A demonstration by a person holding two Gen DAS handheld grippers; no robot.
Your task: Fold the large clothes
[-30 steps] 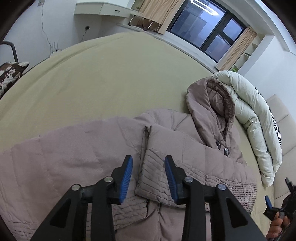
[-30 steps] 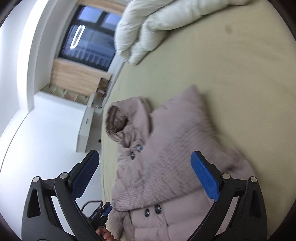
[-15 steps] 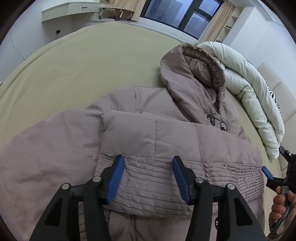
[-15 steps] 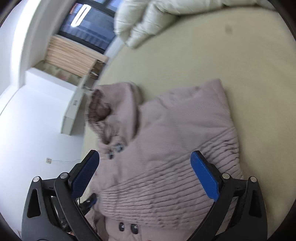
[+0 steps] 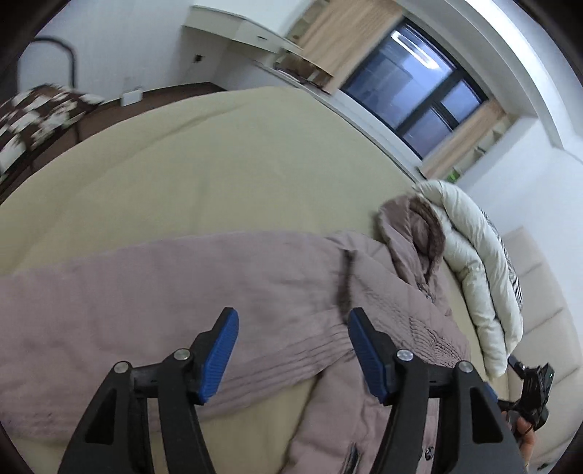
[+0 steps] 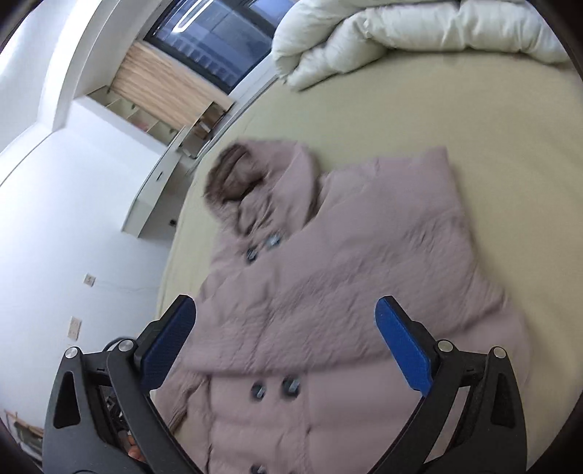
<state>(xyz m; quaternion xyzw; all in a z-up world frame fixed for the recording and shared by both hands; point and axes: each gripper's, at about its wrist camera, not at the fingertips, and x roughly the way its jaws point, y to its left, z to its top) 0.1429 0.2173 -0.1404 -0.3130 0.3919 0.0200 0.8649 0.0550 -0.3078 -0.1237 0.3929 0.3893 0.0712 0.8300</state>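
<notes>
A mauve hooded puffer coat (image 5: 277,291) lies on a beige bed (image 5: 218,175). In the left wrist view one sleeve stretches out to the left and its ribbed cuff end lies between my fingers. My left gripper (image 5: 291,350) is open and empty just above it. In the right wrist view the coat (image 6: 346,262) lies front up, the other sleeve folded across the chest, hood (image 6: 240,171) at the far end. My right gripper (image 6: 288,342) is open and empty above the coat's buttoned front. The right gripper also shows in the left wrist view (image 5: 533,386) at the far right edge.
A rolled cream duvet (image 5: 473,262) lies at the head of the bed beside the hood; it also shows in the right wrist view (image 6: 400,32). A beige headboard (image 5: 539,291) is behind it. A patterned chair (image 5: 32,116), a white desk (image 5: 240,29) and a window (image 5: 411,80) stand beyond the bed.
My left gripper has swung back and to the left, from over the folded chest to the outstretched sleeve, and opened wider. My right gripper has shifted a little over the coat's front.
</notes>
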